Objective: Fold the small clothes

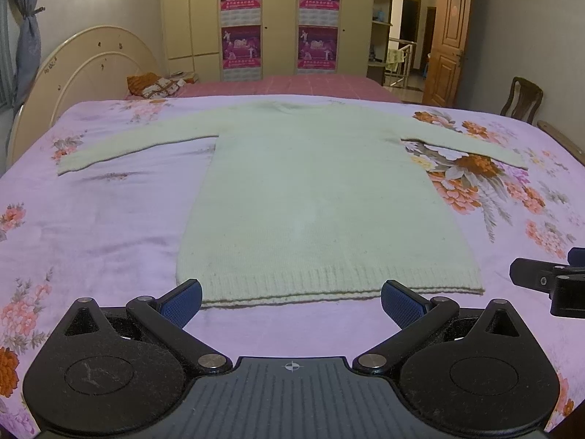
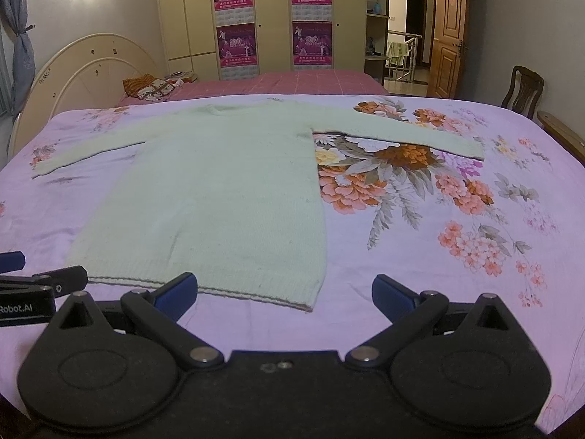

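Note:
A pale green knitted sweater [image 1: 314, 190] lies flat on the purple floral bedspread [image 1: 109, 226], both sleeves spread out to the sides and the ribbed hem nearest me. It also shows in the right wrist view [image 2: 219, 190]. My left gripper [image 1: 290, 301] is open and empty, just in front of the hem's middle. My right gripper [image 2: 285, 294] is open and empty, in front of the hem's right corner. Each gripper shows at the edge of the other's view, the right one [image 1: 548, 281] and the left one [image 2: 33, 289].
The bedspread [image 2: 438, 274] covers a wide bed surface. A pink bed with a cream headboard [image 1: 84, 69] and a pillow [image 1: 157, 86] stands behind. A wooden chair [image 1: 521, 100] and an open door [image 1: 446, 40] are at the back right. Wardrobes [image 1: 278, 18] line the far wall.

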Motion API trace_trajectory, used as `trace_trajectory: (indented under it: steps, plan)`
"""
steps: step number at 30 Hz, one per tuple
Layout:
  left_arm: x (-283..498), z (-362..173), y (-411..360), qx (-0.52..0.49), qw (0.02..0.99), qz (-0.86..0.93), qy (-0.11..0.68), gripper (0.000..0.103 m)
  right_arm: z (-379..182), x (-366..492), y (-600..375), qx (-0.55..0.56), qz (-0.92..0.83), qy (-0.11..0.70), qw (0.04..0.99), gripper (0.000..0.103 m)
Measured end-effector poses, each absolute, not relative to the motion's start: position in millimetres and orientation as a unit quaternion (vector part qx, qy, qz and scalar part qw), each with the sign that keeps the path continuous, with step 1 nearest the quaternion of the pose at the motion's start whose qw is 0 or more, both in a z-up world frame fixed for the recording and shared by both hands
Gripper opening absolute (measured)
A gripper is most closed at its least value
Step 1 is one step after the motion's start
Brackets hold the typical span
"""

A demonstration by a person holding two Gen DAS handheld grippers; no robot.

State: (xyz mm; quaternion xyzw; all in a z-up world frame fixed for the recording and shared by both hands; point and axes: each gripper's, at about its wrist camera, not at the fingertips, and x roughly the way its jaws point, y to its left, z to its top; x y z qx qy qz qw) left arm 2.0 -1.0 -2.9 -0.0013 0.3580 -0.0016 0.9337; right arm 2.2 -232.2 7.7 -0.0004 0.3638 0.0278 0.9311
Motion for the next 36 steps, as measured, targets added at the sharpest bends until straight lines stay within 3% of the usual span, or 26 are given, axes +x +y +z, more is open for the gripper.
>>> trace_trajectory:
  steps: [36]
  plan:
    - [2.2,-0.8,2.2,0.004,0.934,-0.004,0.356,0.103,11.8,4.4,-225.6,-0.005,0.026,0.357,0.934,0.102]
